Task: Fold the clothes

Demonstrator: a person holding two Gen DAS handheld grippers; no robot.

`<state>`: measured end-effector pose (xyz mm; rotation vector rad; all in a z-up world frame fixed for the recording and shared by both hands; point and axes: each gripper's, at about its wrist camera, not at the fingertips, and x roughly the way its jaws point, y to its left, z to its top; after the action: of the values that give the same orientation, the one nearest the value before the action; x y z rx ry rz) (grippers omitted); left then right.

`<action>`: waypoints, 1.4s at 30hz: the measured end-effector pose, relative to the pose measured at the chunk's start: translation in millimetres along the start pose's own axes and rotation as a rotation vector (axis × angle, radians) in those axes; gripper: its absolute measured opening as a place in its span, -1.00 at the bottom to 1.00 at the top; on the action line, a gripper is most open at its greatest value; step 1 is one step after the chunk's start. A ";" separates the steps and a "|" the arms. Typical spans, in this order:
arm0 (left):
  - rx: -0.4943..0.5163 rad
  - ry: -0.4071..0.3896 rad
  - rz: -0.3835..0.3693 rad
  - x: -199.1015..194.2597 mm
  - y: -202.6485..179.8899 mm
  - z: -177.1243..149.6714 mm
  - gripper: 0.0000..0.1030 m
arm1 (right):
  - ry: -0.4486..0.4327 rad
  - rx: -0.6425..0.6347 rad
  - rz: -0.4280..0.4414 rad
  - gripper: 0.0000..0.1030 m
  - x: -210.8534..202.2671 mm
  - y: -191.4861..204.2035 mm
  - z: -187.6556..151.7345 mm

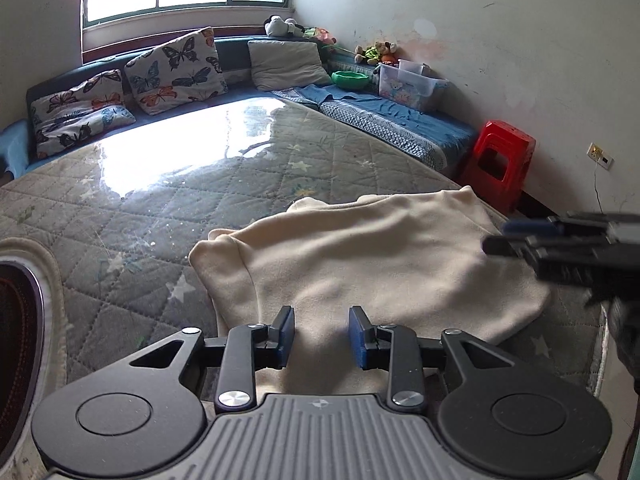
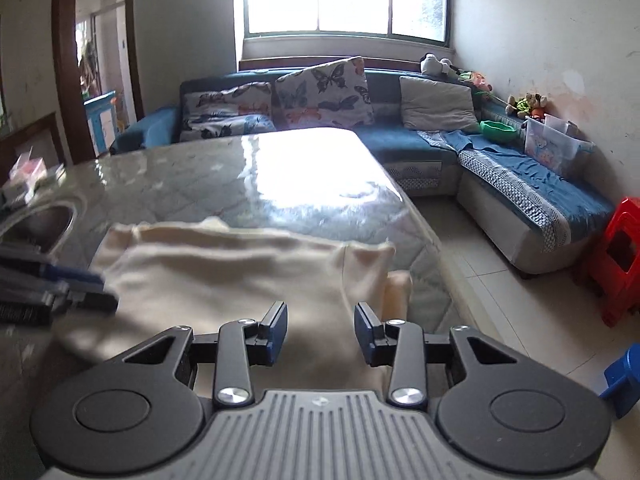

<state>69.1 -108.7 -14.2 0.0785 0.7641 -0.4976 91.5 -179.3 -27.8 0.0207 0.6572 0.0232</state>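
A cream fleece garment [image 1: 360, 256] lies partly folded on the quilted table top [image 1: 180, 208]. It also shows in the right wrist view [image 2: 240, 276], with one edge hanging over the table's right side. My left gripper [image 1: 321, 334] is open and empty just above the garment's near edge. My right gripper [image 2: 321, 332] is open and empty above the garment's near right part. The right gripper also shows blurred at the right of the left wrist view [image 1: 560, 244], over the garment's right side. The left gripper shows blurred at the left of the right wrist view [image 2: 60, 288].
A blue corner sofa [image 2: 400, 148] with butterfly cushions [image 1: 176, 68] stands behind the table under the window. A red plastic stool [image 1: 500, 164] is by the right wall, a blue one [image 2: 624, 376] near the floor. A round basin [image 2: 44, 220] sits at the table's left.
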 end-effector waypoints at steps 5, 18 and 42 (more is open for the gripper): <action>-0.003 -0.001 -0.003 -0.7 1.0 -2.6 -0.33 | 0.044 0.047 -0.015 -0.34 42.3 -13.8 14.5; -0.070 -0.015 -0.004 -14.0 18.3 -6.3 -0.32 | 0.019 -0.031 0.069 -0.35 46.1 23.7 41.0; -0.127 0.012 -0.008 -16.5 31.0 -18.6 -0.21 | 0.110 -0.335 0.289 -0.33 93.9 135.4 65.5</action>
<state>61.3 -70.1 -19.8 -0.0400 0.8058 -0.4554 203.8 -42.1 -29.7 -0.2097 0.7497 0.4152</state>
